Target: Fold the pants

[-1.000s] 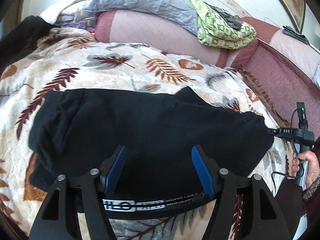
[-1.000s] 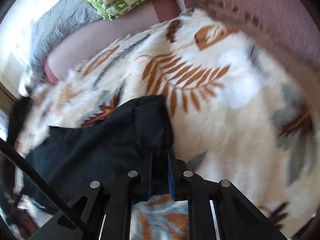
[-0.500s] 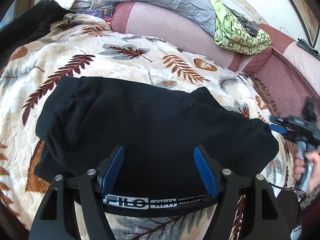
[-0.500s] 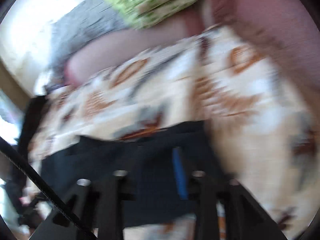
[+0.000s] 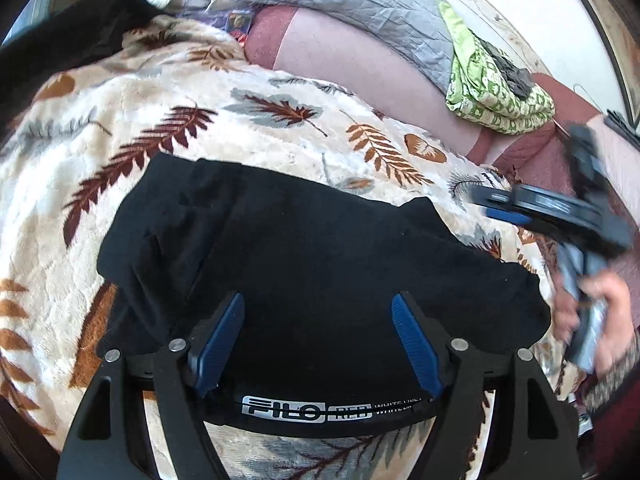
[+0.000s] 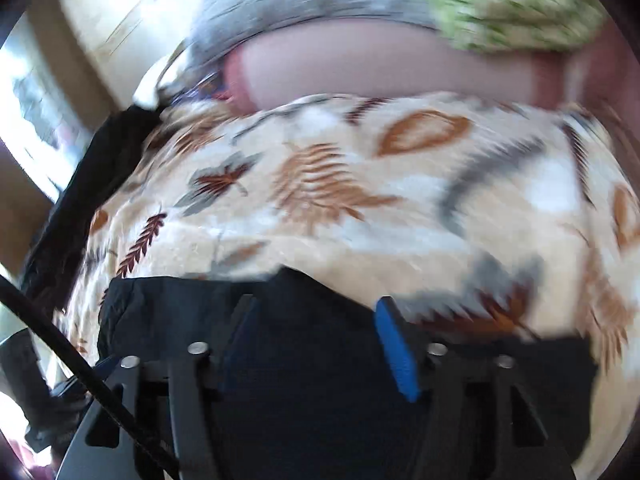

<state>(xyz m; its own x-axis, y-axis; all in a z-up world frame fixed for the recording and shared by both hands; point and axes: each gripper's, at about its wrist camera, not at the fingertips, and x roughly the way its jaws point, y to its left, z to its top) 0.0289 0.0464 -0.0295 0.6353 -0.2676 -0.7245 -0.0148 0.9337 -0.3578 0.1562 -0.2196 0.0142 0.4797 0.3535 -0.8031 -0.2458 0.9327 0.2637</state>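
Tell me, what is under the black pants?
The black pants lie on a leaf-print blanket, which shows all around them. Whatever is under the blanket is covered, and the part beneath the pants is hidden too.

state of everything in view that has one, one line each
black pants: folded over, lying flat on the leaf-print blanket
left gripper: jaws open over the pants, gripping nothing
right gripper: jaws just opened, apart, nothing pinched
green patterned cloth: bundled on the cushion
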